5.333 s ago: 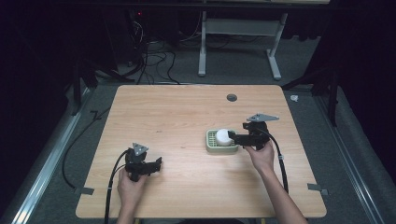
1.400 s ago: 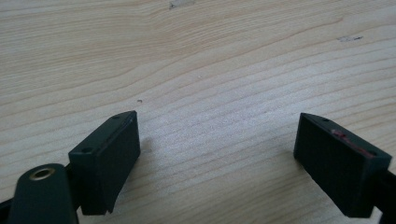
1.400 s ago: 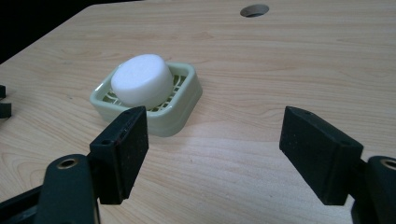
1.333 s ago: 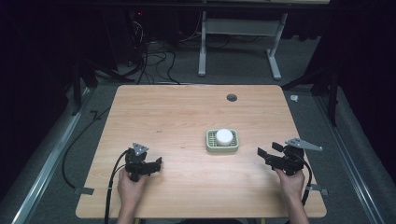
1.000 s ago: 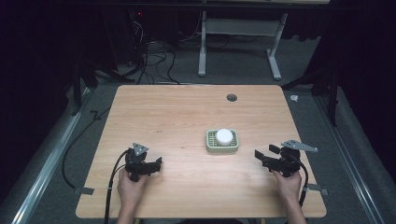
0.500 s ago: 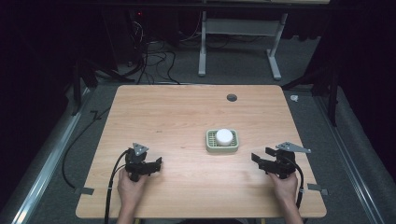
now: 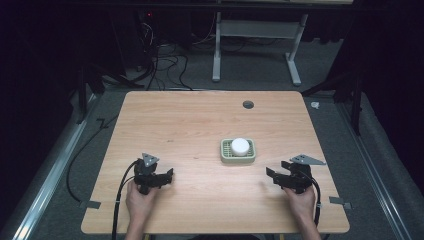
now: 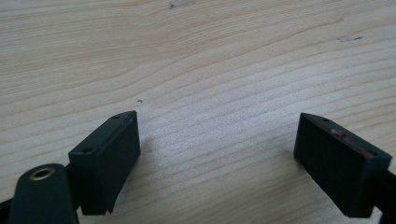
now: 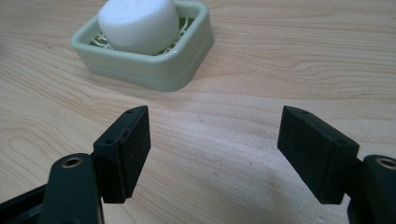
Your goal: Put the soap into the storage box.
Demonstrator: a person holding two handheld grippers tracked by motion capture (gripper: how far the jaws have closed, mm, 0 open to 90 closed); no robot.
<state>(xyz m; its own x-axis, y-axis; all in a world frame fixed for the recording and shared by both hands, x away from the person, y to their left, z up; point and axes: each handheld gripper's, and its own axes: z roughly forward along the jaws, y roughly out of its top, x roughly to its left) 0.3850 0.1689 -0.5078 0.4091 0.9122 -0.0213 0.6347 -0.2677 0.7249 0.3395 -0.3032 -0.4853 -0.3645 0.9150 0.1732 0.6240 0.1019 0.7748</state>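
Left gripper: near-left on table, jaws wide apart, nothing between them, bare wood beneath. Soap: white, round, lying in green dish, right of table centre. Right gripper: near-right, jaws wide apart, holding nothing, pointing toward the dish, well apart from it.

dish: glossy plastic; soap: smooth, matt; table: wood
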